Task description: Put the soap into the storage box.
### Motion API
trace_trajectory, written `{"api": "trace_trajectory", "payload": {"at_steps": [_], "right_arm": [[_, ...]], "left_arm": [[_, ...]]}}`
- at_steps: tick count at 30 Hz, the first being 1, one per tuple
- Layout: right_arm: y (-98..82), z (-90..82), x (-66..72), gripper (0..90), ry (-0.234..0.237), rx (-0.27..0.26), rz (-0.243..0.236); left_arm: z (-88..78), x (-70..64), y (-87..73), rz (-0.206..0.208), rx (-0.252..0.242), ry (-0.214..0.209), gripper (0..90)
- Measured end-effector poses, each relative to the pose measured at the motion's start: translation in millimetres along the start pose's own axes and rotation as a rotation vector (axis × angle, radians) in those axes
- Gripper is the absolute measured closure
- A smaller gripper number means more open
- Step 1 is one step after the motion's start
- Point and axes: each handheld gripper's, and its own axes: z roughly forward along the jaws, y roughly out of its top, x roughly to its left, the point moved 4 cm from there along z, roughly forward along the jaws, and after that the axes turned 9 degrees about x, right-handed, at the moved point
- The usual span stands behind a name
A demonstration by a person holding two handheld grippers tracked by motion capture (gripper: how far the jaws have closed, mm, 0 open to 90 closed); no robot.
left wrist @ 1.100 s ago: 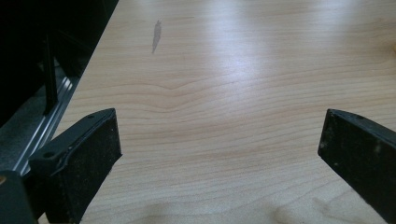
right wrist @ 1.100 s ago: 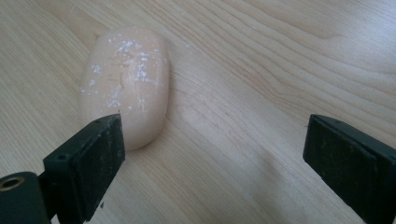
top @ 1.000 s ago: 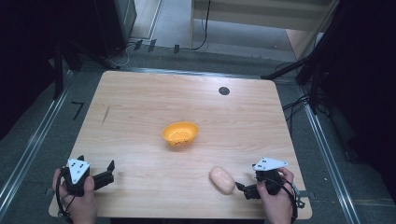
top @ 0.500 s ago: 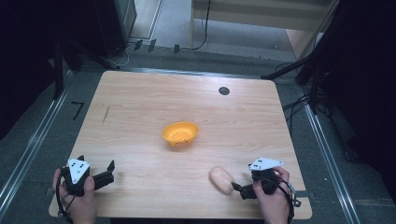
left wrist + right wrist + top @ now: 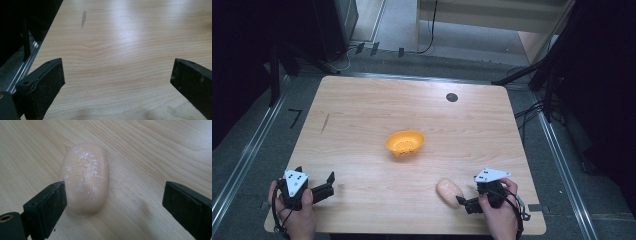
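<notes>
A pale peach, oval bar of soap [image 5: 449,190] lies flat on the light wooden table [image 5: 412,120] — nearer the person than the small orange perforated plastic bowl [image 5: 405,143] and off to its right. The right gripper [image 5: 463,202], jaws spread wide, sits just beside the soap; in the right gripper view the bar [image 5: 85,177] lies by one jaw, not pinched. Well to the bowl's left at the near edge, the left gripper [image 5: 330,182] rests with jaws spread over bare wood.
</notes>
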Motion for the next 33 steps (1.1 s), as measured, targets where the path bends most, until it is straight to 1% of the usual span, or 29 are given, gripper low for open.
{"api": "trace_trajectory", "payload": {"at_steps": [7,9,12,13,14,15,16,24,27,29,31,32,33], "right_arm": [[3.5,2.5,3.2,6.0,0.005,0.005,-0.012],[5.6,4.7,6.3,5.9,0.011,0.011,-0.020],[6.8,6.5,8.7,5.9,0.015,0.013,-0.023],[8.3,8.9,11.8,5.9,0.015,0.020,-0.020],[8.9,10.2,12.2,5.9,0.015,0.019,-0.032],[8.9,10.2,12.2,5.9,0.015,0.019,-0.032],[9.3,10.8,13.8,5.9,0.016,0.026,-0.020],[12.1,19.1,21.1,6.7,0.019,0.044,-0.030],[12.2,21.1,22.3,6.9,0.018,0.050,-0.027],[12.8,23.7,24.0,9.2,0.016,0.057,-0.038],[12.7,24.3,24.9,10.5,0.011,0.065,-0.037],[13.1,25.9,25.8,13.4,0.006,0.067,-0.037],[13.3,26.8,25.9,13.5,0.004,0.071,-0.040]], "left_arm": [[0.4,0.3,0.2,-0.006,-0.003,-0.002,0.0],[0.4,0.3,0.2,-0.005,-0.002,-0.002,0.0],[0.4,0.4,0.2,-0.006,-0.002,-0.001,0.0],[0.5,0.4,0.2,-0.007,-0.001,-0.001,0.0],[0.4,0.3,0.2,-0.006,-0.001,-0.001,0.0],[0.4,0.3,0.2,-0.006,-0.001,-0.001,0.0],[0.4,0.4,0.2,-0.005,-0.002,-0.002,0.0],[0.5,0.3,0.3,-0.006,0.001,0.000,0.0],[0.4,0.4,0.2,-0.007,0.001,-0.001,0.0],[0.6,0.2,0.3,-0.006,0.002,-0.001,0.0],[0.6,0.2,0.3,-0.005,0.003,-0.001,0.0],[0.6,0.1,0.3,-0.005,0.003,-0.001,0.0],[0.6,0.2,0.3,-0.006,0.003,-0.001,0.0]]}}
